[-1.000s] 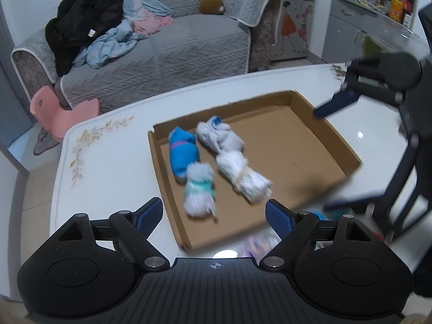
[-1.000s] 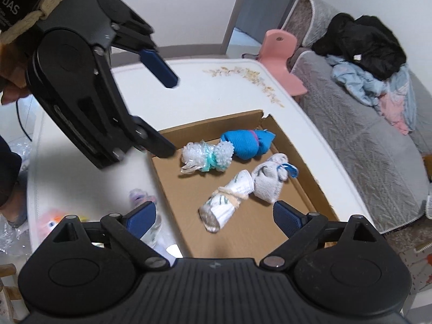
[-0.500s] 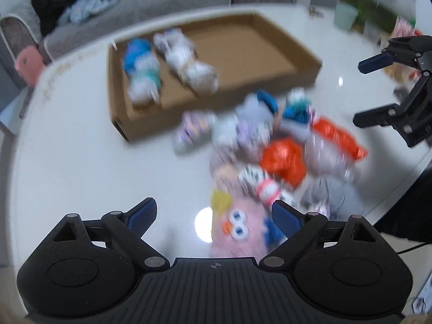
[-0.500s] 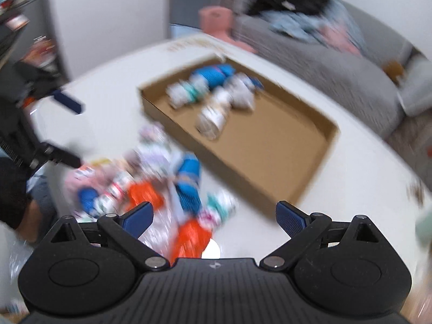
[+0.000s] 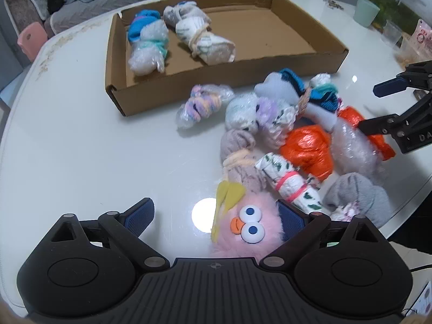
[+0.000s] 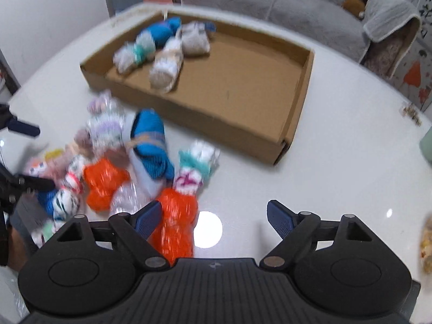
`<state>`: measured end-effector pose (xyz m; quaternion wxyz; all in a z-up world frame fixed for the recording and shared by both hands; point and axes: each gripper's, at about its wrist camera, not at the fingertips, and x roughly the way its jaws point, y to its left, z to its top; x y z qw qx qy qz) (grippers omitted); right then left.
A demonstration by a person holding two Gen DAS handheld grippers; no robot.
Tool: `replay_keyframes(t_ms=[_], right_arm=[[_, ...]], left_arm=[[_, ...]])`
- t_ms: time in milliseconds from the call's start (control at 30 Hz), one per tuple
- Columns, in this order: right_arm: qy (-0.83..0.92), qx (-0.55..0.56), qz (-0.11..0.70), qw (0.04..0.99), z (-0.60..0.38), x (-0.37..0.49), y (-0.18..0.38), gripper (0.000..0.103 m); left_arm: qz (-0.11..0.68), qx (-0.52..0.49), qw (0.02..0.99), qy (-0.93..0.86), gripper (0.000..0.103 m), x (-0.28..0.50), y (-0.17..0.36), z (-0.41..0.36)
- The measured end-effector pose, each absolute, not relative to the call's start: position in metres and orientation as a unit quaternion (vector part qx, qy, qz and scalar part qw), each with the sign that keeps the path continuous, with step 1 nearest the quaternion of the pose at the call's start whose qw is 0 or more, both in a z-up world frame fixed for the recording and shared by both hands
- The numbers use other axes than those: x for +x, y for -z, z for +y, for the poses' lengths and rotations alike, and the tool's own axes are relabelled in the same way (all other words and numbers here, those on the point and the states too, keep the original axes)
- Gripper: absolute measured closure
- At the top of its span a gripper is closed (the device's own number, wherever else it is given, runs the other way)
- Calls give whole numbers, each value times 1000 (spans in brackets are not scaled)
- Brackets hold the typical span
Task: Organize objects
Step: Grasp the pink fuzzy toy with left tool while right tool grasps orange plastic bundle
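Bundles of rolled socks [image 5: 272, 145] heap on white table [image 5: 81, 148] beside cardboard tray [image 5: 151, 91]; soft, light, bag-slick. Left gripper [image 5: 216, 216] spreading around pink plush [image 5: 248, 229]. Right gripper [image 6: 213, 216] closing beside orange bundle [image 6: 175, 221]; grip mid-roll.

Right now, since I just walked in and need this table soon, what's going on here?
A person with two handheld tongs is sorting wrapped sock bundles into a shallow brown cardboard tray; four already lie in it. The left tongs are opening beside a fluffy pink toy with googly eyes. The right tongs are closing by an orange plastic-wrapped bundle. Neither holds anything.
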<state>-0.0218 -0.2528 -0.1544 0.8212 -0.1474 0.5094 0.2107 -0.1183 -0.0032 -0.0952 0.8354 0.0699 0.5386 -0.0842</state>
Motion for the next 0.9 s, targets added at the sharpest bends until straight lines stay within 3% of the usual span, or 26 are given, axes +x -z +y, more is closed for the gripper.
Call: replay_keyframes(t_ms=[233,567,700,900], right_arm=[[-215,-135,525,812,-252,-13,154,24],[-223,-157,551,788,-254,-23,170,48],[-223,-149,553,789,-260,-23,169,55],[-228,-146,552,789,-263,-26,166,71]], left_arm=[[545,91,831,65,6,-122,105,3],[541,90,833,66,14,-127,104,5],[543,86,832,73,25,-129,101,2],[539,83,833,88,54,-133,97,-5]])
